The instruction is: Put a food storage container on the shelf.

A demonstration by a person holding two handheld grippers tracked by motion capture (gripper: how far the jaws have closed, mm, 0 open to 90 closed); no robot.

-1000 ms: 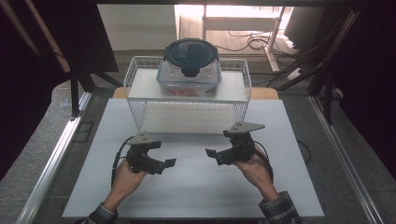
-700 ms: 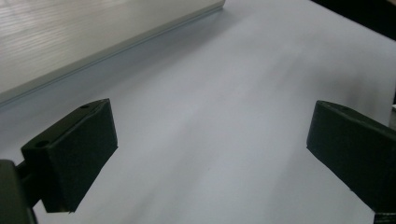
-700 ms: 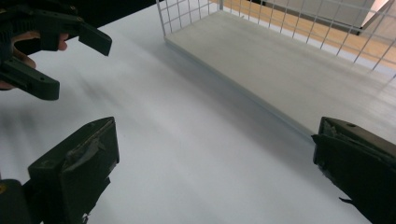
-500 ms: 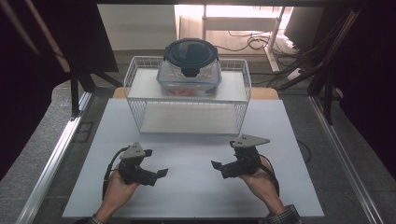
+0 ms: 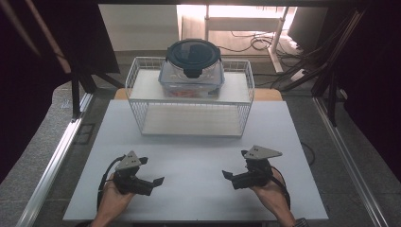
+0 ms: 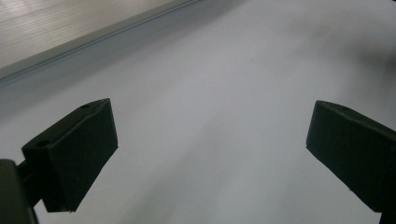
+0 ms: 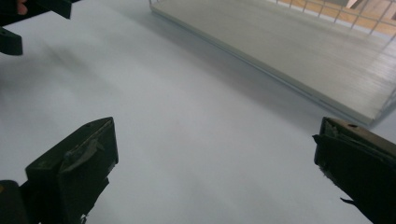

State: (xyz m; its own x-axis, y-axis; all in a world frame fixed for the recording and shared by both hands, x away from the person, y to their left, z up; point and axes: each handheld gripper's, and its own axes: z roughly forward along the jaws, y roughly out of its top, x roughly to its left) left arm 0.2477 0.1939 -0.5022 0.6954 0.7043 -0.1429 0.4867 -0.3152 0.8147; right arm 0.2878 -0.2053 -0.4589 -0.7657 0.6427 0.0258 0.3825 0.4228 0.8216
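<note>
From the high view, the left gripper and right gripper are hovering empty near the white tabletop's front edge, well apart from the clear plastic container with a dark round clip-on lid sitting atop the white wire shelf rack at the far edge. In the left gripper view, the jaws are standing wide over bare tabletop; in the right gripper view, likewise wide, facing the rack's lower shelf. The container is looking rigid, smooth and probably slippery, best taken by opposite walls under the lid rim.

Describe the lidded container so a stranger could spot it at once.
Start at the white wire rack standing at the far edge of the white table, beyond both grippers. On its upper shelf sits the clear plastic container. Its dark round clip-on lid marks it out, and it is the one item on the rack.
</note>
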